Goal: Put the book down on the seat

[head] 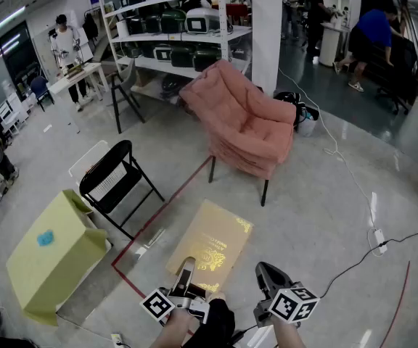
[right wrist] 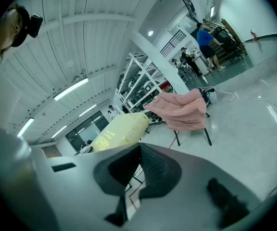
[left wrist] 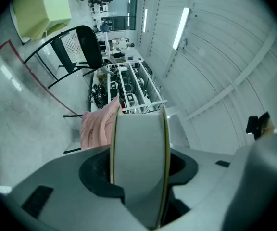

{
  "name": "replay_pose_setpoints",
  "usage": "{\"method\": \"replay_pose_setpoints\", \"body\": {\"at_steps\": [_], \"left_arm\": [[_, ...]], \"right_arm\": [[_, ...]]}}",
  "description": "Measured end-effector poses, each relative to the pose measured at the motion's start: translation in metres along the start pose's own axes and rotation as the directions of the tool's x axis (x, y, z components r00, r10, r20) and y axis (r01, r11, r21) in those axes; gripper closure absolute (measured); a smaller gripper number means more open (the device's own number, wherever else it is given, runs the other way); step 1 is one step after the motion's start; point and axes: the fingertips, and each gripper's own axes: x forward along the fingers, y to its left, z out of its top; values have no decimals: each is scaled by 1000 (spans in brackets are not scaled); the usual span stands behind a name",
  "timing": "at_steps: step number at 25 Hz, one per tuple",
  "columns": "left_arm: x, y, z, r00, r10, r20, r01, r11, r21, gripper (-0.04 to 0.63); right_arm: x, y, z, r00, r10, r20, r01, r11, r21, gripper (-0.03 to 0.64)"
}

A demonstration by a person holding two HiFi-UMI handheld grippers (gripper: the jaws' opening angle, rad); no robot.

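A yellow book (head: 210, 243) with gold print on its cover hangs flat above the floor, and my left gripper (head: 187, 267) is shut on its near edge. In the left gripper view the book's pale page edge (left wrist: 138, 167) fills the gap between the jaws. The seat is a pink cushioned chair (head: 247, 125) on dark legs, standing well beyond the book; the pink chair (left wrist: 97, 124) also shows past the book's edge. My right gripper (head: 264, 272) is beside the book on its right, shut and holding nothing. From the right gripper (right wrist: 138, 148) I see the book (right wrist: 119, 131) and the chair (right wrist: 181, 110).
A black folding chair (head: 115, 176) and a table under yellow-green cloth (head: 53, 252) stand to the left. Red tape (head: 162, 212) runs across the floor. Behind the pink chair are a white shelf rack of cases (head: 173, 20) and a pillar (head: 265, 27). A cable (head: 354, 187) trails at right. People stand far off.
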Motion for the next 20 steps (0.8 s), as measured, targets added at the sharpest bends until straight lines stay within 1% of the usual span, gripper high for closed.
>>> {"method": "replay_pose_setpoints", "body": {"at_steps": [3, 8, 14, 18, 20], "left_arm": [[-28, 2, 20, 1000, 17, -18, -16, 999, 34, 365], [-38, 1, 66, 999, 8, -53, -4, 997, 75, 365], [-27, 1, 108, 994, -13, -105, 19, 998, 56, 365], [-20, 6, 127, 991, -17, -130, 22, 999, 41, 365], [-16, 6, 133, 990, -23, -140, 28, 999, 35, 365]], "right_arm": [[-3, 29, -20, 1000, -1, 6, 0, 1000, 8, 604], [18, 63, -31, 1000, -21, 22, 21, 1000, 5, 604], [60, 97, -31, 997, -39, 59, 38, 999, 7, 604], [91, 111, -32, 997, -41, 62, 39, 999, 33, 603], [102, 118, -30, 997, -34, 67, 33, 999, 30, 603]]}}
